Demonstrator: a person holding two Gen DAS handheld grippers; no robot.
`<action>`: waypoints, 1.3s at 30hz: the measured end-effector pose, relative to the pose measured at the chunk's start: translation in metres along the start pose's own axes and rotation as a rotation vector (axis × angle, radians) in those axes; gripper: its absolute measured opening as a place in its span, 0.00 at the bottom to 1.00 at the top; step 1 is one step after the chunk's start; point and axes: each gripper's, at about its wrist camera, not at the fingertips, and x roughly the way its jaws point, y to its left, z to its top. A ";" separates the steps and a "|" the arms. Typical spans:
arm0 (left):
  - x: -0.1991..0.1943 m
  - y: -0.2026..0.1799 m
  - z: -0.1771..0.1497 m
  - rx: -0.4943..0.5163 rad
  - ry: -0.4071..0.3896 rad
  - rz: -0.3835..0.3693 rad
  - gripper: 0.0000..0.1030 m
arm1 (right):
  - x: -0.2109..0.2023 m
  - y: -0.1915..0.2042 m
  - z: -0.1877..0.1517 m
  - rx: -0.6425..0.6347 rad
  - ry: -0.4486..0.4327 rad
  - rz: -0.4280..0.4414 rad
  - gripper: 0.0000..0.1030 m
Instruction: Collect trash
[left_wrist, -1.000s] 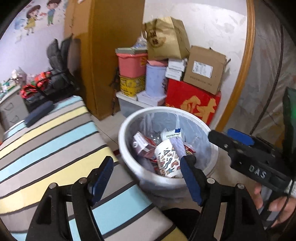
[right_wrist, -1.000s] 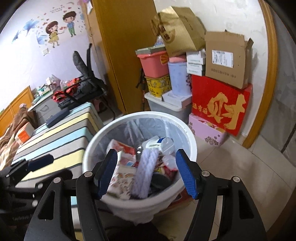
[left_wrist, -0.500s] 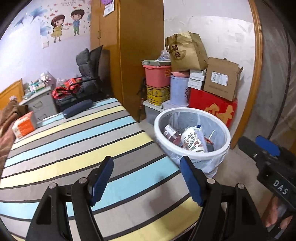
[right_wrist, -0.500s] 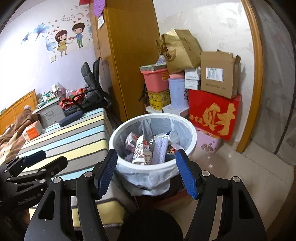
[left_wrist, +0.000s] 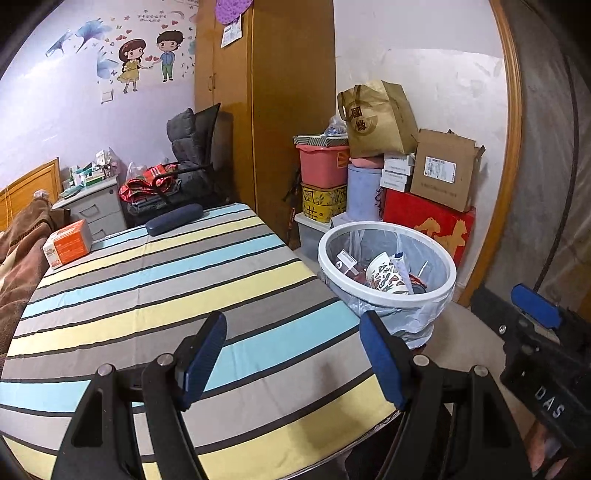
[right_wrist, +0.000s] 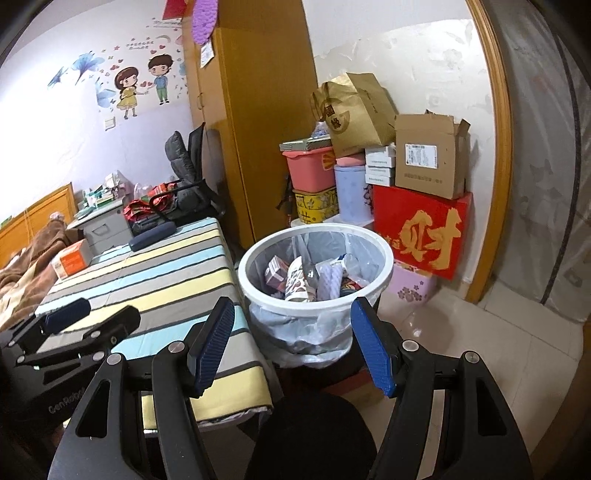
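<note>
A white trash bin (left_wrist: 386, 299) with a clear liner stands on the floor right of the striped table (left_wrist: 155, 295); it also shows in the right wrist view (right_wrist: 314, 306). It holds several pieces of trash, among them a patterned paper cup (left_wrist: 384, 275) and small packets (right_wrist: 277, 269). My left gripper (left_wrist: 293, 354) is open and empty above the table's near edge. My right gripper (right_wrist: 291, 343) is open and empty, held back from the bin's near side. It shows at the right edge of the left wrist view (left_wrist: 535, 314).
An orange box (left_wrist: 68, 247) and a dark glasses case (left_wrist: 173, 218) lie at the table's far side. Stacked boxes, tubs and a red carton (right_wrist: 421, 236) stand against the wall behind the bin. A wardrobe (left_wrist: 284, 110), chair and bedside cabinet stand further back.
Both grippers have pulled back and up from the bin, which now looks smaller and farther. Both stay open and empty. The trash lies in the bin.
</note>
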 end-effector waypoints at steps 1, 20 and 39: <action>-0.001 0.000 0.000 -0.002 -0.006 0.007 0.74 | 0.000 0.001 0.000 -0.001 -0.001 -0.001 0.65; -0.005 -0.002 0.002 0.007 -0.003 0.005 0.74 | -0.009 0.005 -0.003 0.009 -0.016 -0.009 0.65; -0.007 -0.003 0.001 0.000 -0.008 0.005 0.74 | -0.013 0.005 -0.004 0.007 -0.021 -0.011 0.65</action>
